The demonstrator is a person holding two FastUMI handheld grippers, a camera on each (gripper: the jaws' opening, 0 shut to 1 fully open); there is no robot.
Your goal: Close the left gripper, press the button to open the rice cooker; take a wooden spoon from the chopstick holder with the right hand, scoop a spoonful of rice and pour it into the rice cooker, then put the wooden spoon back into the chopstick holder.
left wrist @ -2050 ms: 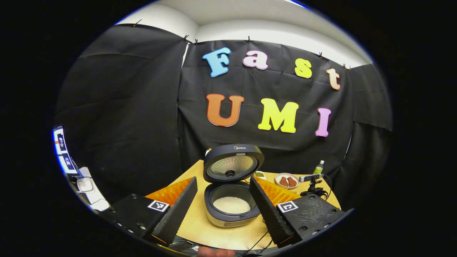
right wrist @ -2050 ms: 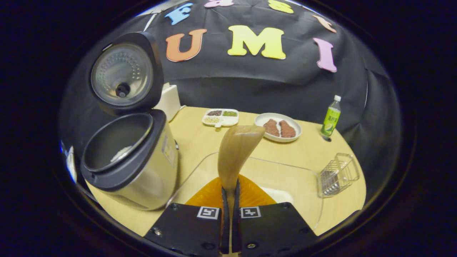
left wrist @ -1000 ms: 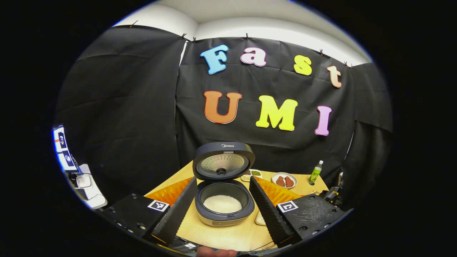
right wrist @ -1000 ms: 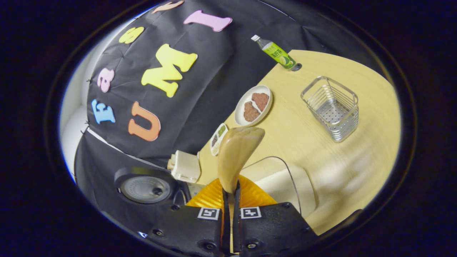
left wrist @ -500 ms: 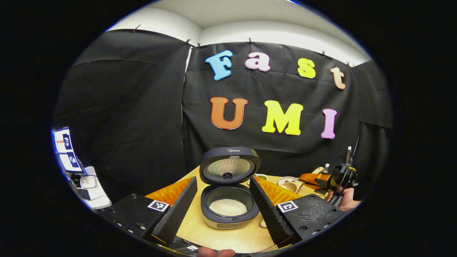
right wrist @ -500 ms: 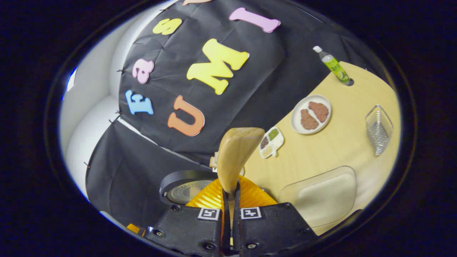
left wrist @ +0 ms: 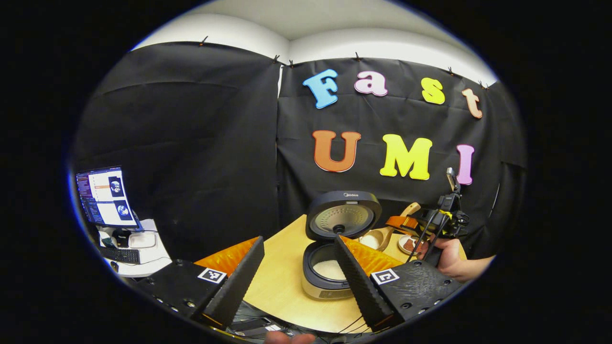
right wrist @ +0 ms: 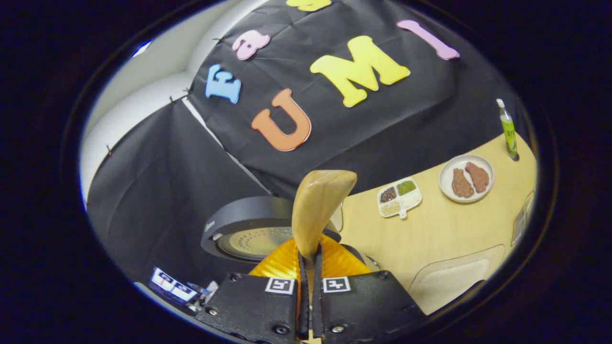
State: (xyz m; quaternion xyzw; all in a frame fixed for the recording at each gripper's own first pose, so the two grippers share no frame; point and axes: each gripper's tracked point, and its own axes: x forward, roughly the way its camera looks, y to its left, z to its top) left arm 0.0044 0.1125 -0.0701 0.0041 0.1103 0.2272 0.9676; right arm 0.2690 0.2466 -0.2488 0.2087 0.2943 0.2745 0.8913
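Note:
The rice cooker (left wrist: 330, 279) stands open on the wooden table, its lid (left wrist: 343, 215) upright and white rice in its pot. My left gripper (left wrist: 299, 282) is open and empty, short of the cooker. My right gripper (right wrist: 310, 258) is shut on the handle of the wooden spoon (right wrist: 318, 205). In the left gripper view the right gripper (left wrist: 401, 222) holds the spoon (left wrist: 377, 238) just right of the cooker lid, white rice in its bowl. In the right gripper view the cooker lid (right wrist: 248, 229) lies just below and beyond the spoon. The wire chopstick holder (right wrist: 522, 220) is at the right edge.
A clear rice container (right wrist: 459, 277) sits near right. Farther back are a divided dish (right wrist: 399, 196), a plate of meat (right wrist: 466, 179) and a green bottle (right wrist: 508, 129). A hand (left wrist: 454, 260) holds the right gripper. A monitor (left wrist: 105, 196) stands off the table's left.
My right gripper has swung the spoon from over the rice container toward the cooker, levelling out. The left gripper has turned left, so the cooker sits farther right in its view.

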